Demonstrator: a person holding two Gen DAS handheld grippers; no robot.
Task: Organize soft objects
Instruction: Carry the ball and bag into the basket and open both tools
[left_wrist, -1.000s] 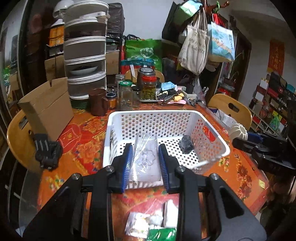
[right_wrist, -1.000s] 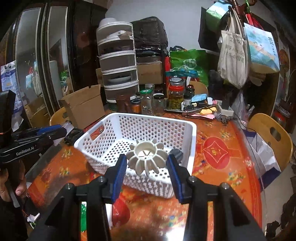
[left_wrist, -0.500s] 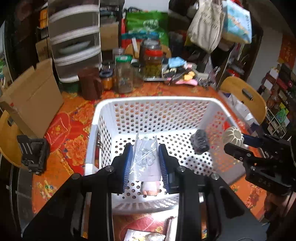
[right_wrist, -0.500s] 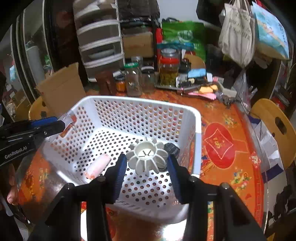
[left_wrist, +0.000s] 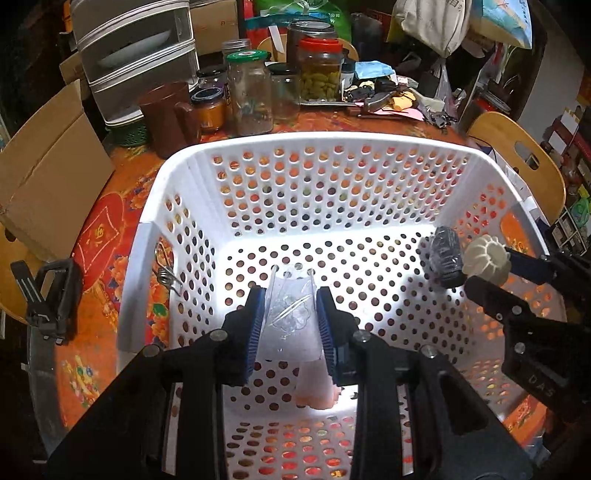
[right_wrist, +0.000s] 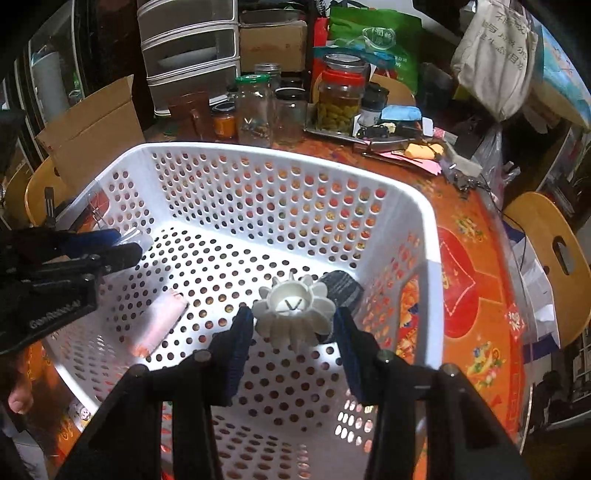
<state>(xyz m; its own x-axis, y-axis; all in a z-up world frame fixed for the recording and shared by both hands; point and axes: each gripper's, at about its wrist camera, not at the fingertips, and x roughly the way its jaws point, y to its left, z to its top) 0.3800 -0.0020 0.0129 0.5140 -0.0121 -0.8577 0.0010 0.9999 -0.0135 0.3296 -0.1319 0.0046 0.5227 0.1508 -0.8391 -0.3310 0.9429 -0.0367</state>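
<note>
A white perforated basket (left_wrist: 317, 144) (right_wrist: 280, 155) stands on the orange table. My left gripper (left_wrist: 290, 310) is shut on a clear plastic packet (left_wrist: 291, 325) with a pale pink soft item (left_wrist: 314, 387) hanging from it, low inside the basket. From the right wrist view the left gripper (right_wrist: 125, 245) is at the basket's left wall and the pink item (right_wrist: 159, 325) rests near the floor. My right gripper (right_wrist: 293, 326) is shut on a cream flower-shaped soft object (right_wrist: 291, 310) (left_wrist: 485, 258) inside the basket's right side. A dark wrapped item (left_wrist: 447, 254) (right_wrist: 343, 286) lies on the basket floor beside it.
Glass jars (left_wrist: 251, 96) and a brown mug (left_wrist: 166, 118) stand behind the basket. A cardboard box (left_wrist: 44, 173) is at the left, a black clip (left_wrist: 51, 295) by the table edge, and a wooden chair (left_wrist: 517, 158) at the right. A metal spring clip (left_wrist: 166, 273) hangs on the basket's left wall.
Both grippers have moved forward and down into the basket with their objects. The pink item now hangs lower toward the floor.
</note>
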